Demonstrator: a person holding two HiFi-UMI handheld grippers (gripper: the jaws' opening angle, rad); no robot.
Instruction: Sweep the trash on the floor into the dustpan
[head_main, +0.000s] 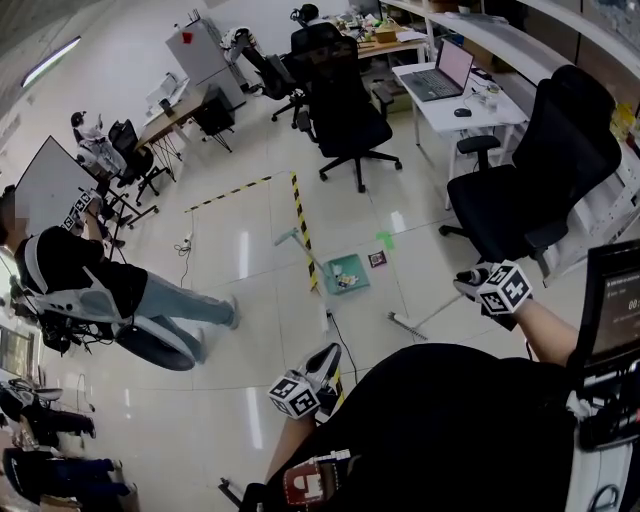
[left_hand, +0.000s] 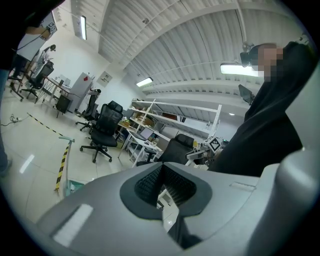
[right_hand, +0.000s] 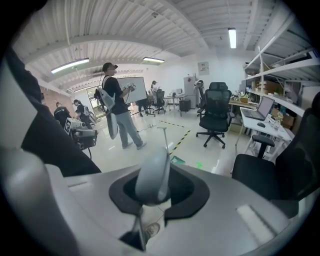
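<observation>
A teal dustpan (head_main: 347, 272) stands on the floor by the yellow-black tape (head_main: 299, 215), its long handle (head_main: 298, 243) leaning up-left. A dark packet (head_main: 377, 258) and a green scrap (head_main: 385, 238) lie just to its right. My right gripper (head_main: 472, 284) is shut on a grey broom pole (head_main: 430, 307) that slants down-left toward the floor; its brush is hidden. In the right gripper view the pole (right_hand: 152, 176) fills the jaws (right_hand: 151, 186), with the dustpan (right_hand: 177, 160) beyond. My left gripper (head_main: 328, 356) hangs low by my body, jaws shut and empty (left_hand: 162, 172).
Black office chairs (head_main: 345, 115) (head_main: 540, 170) stand behind and to the right of the dustpan. A white desk with a laptop (head_main: 440, 75) lies farther back. A person (head_main: 110, 285) stands at the left. A thin cable (head_main: 338, 335) runs across the floor in front of me.
</observation>
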